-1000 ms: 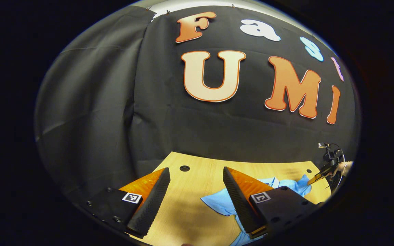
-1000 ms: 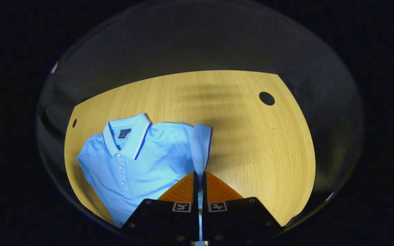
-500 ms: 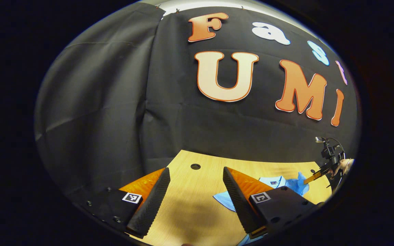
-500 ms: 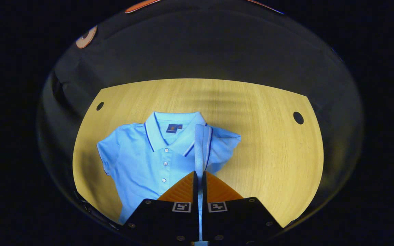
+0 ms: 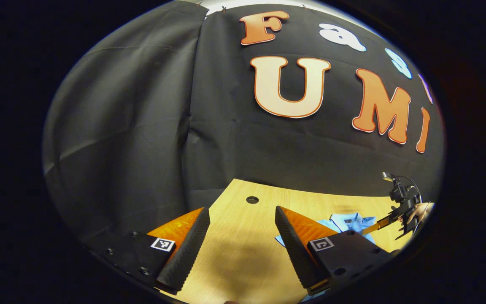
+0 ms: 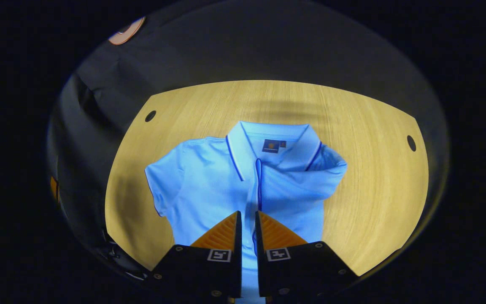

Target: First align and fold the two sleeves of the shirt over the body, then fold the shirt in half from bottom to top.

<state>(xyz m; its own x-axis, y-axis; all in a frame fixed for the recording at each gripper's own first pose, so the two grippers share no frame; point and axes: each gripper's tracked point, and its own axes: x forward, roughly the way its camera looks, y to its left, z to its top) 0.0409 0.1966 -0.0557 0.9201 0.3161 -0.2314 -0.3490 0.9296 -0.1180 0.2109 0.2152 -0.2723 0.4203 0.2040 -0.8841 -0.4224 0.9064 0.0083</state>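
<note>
One light-blue polo shirt (image 6: 209,185) flat on one pale wooden table (image 6: 369,185), one sleeve (image 6: 302,177) folded over. Right gripper (image 6: 247,221) barely parted around sleeve edge; grip unclear. Left gripper (image 5: 243,236) wide apart, empty.

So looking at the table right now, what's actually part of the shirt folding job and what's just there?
Part of the job:
- light blue polo shirt
- its sleeve, carried over the body
- right gripper, pinching that sleeve
- left gripper, open above the table

Just there:
- wooden table
- cable holes in the tabletop
- black cloth wall
</note>
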